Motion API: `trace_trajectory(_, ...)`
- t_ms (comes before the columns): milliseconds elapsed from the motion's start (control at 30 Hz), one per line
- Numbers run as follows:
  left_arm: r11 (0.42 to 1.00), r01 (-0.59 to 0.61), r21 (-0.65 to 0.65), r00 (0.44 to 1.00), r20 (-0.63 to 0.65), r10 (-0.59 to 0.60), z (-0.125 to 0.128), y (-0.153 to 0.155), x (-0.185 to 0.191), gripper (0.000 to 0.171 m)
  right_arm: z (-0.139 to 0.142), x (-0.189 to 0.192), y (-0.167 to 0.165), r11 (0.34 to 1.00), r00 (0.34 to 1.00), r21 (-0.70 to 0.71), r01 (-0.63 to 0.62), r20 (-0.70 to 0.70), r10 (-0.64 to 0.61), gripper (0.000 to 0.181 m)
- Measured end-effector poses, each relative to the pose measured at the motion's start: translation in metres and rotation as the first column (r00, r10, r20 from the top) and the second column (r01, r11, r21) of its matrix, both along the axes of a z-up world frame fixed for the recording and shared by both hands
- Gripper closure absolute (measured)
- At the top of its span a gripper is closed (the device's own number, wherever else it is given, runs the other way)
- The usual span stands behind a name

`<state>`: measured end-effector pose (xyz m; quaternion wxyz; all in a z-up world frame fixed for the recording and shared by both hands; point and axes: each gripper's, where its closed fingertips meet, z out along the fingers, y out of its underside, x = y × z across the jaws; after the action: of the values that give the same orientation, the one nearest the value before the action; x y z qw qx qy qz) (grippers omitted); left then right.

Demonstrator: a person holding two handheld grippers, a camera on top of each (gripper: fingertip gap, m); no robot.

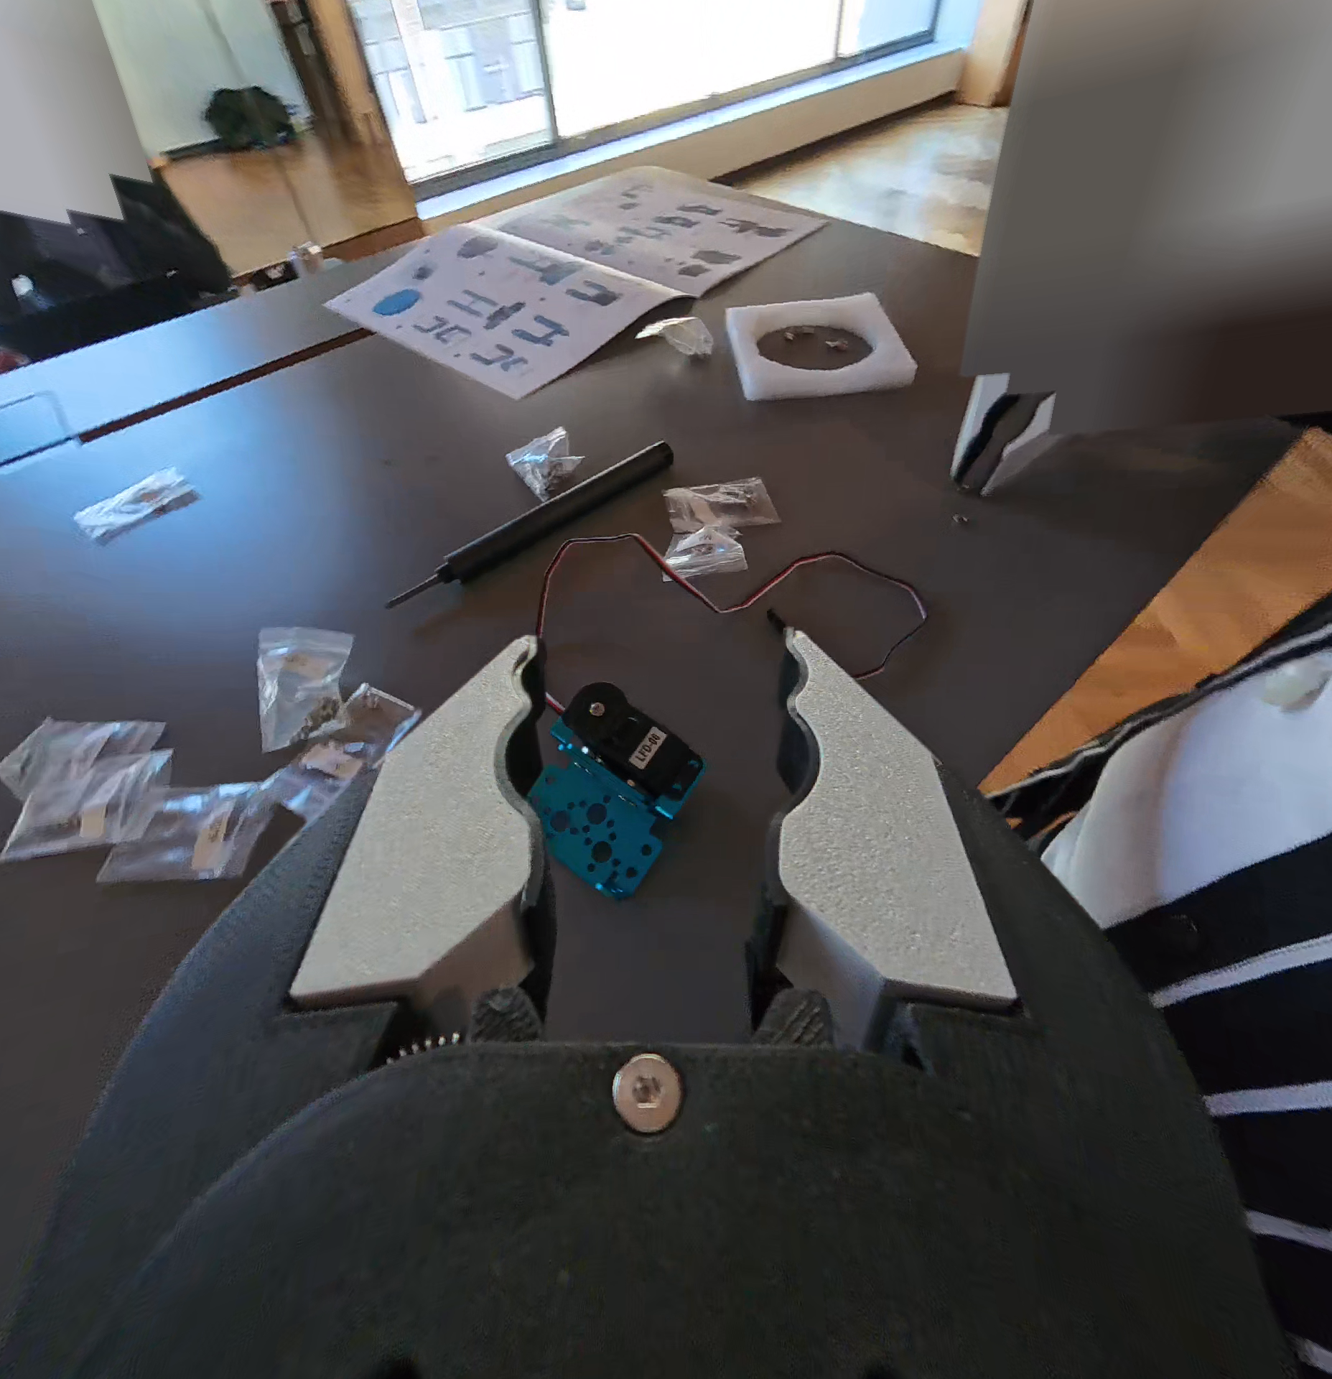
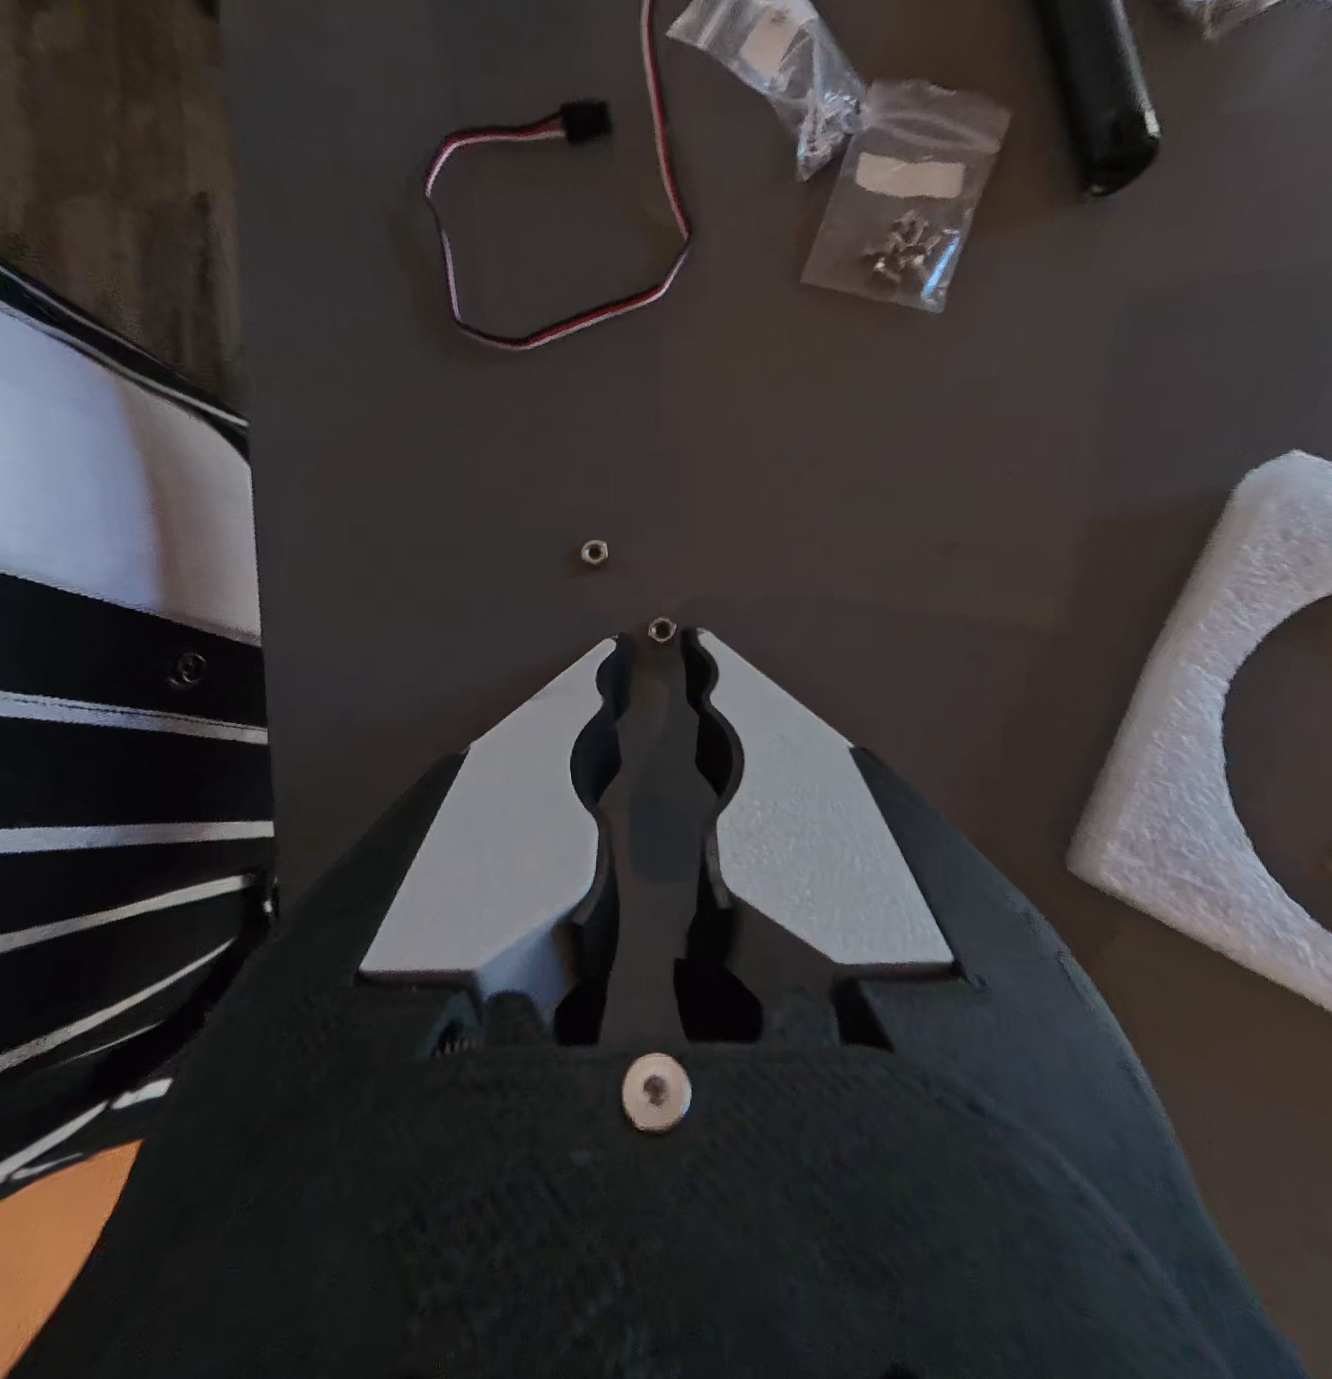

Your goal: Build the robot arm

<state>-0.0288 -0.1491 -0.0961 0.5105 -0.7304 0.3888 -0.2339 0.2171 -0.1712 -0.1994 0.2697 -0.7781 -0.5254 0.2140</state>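
Hovering wide open, the left gripper brackets the black servo on its blue perforated bracket. The right gripper stands narrowed around a small silver nut (whether pinched, I cannot tell); squeezing squarely on its flats seems wise.

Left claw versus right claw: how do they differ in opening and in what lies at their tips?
The left claw is spread wide over a blue bracket with a black servo; the right claw is nearly closed around a small nut, contact unclear. The left views the table obliquely, the right straight down. Both share grey fingers on black bodies.
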Motion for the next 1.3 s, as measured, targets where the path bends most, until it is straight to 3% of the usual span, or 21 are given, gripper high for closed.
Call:
trace_trajectory(200,0.959,-0.258,-0.113,0.962,0.063,0.266,-0.003,-0.020,0.003,0.112,0.003,0.002,-0.003,0.988,0.991,0.080,-0.129,-0.012,0.130,0.155)
trace_trajectory(333,0.894,-0.448,0.019,0.884,-0.142,0.446,-0.030,-0.028,-0.002,0.123,0.017,-0.003,-0.005,0.977,0.978,0.148,-0.156,-0.114,0.173,0.154)
trace_trajectory(433,0.859,-0.474,0.193,0.804,-0.305,0.511,-0.047,-0.032,-0.002,0.144,0.026,-0.009,-0.004,0.970,0.966,0.174,-0.168,-0.168,0.197,0.154)
trace_trajectory(567,0.828,-0.428,0.361,0.671,-0.488,0.559,-0.065,-0.024,-0.012,0.147,0.042,-0.036,-0.004,0.947,0.936,0.191,-0.259,-0.192,0.295,0.154)
trace_trajectory(667,0.803,-0.301,0.515,0.568,-0.579,0.584,-0.066,-0.016,-0.009,0.156,0.057,-0.062,-0.004,0.901,0.906,0.261,-0.347,-0.155,0.394,0.153)
trace_trajectory(800,0.764,-0.110,0.636,0.489,-0.635,0.599,-0.069,-0.010,0.004,0.160,0.065,-0.091,-0.013,0.872,0.871,0.274,-0.405,-0.174,0.460,0.152)
trace_trajectory(900,0.742,-0.048,0.669,0.463,-0.643,0.610,-0.074,-0.009,0.004,0.159,0.061,-0.099,-0.017,0.868,0.862,0.270,-0.416,-0.187,0.471,0.152)
trace_trajectory(1000,0.691,-0.025,0.723,0.475,-0.599,0.645,-0.065,-0.010,0.002,0.159,0.056,-0.098,-0.015,0.877,0.870,0.251,-0.409,-0.183,0.458,0.152)
trace_trajectory(1300,0.674,0.014,0.739,0.462,-0.603,0.651,-0.072,0.000,-0.004,0.168,0.059,-0.094,-0.002,0.913,0.892,0.215,-0.346,-0.227,0.391,0.153)
